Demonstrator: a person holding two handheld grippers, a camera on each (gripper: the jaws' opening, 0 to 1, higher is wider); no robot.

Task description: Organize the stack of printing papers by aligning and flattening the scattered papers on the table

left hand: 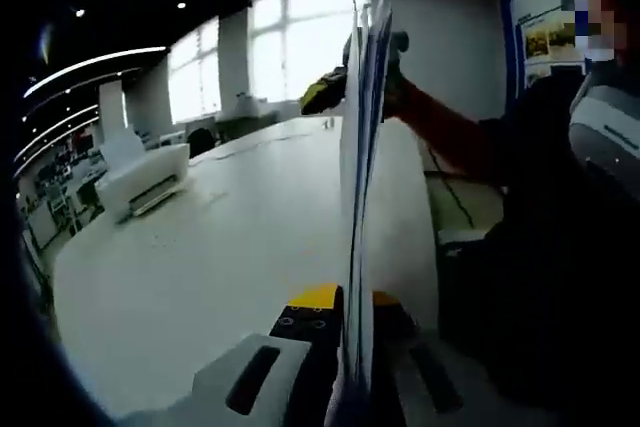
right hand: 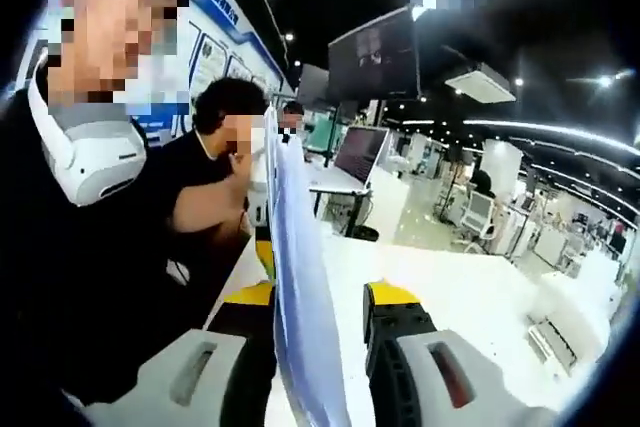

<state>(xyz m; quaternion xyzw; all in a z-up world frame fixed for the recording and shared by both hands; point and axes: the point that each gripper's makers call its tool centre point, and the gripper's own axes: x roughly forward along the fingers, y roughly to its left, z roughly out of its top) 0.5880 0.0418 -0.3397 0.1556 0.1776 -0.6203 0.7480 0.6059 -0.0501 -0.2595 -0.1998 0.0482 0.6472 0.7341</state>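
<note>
While no writing reads clearly, both grippers (left hand: 352,312) (right hand: 318,302) pinch upright papers (left hand: 360,147) — edge-on.

Both views face each other along the upright papers (left hand: 358,197), close up, sharing the table (left hand: 220,247) at 6 o'clock.

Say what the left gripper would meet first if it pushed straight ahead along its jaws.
Probably the right gripper, holding the far edge of the upright paper stack that the left gripper grips; depth is unclear.
</note>
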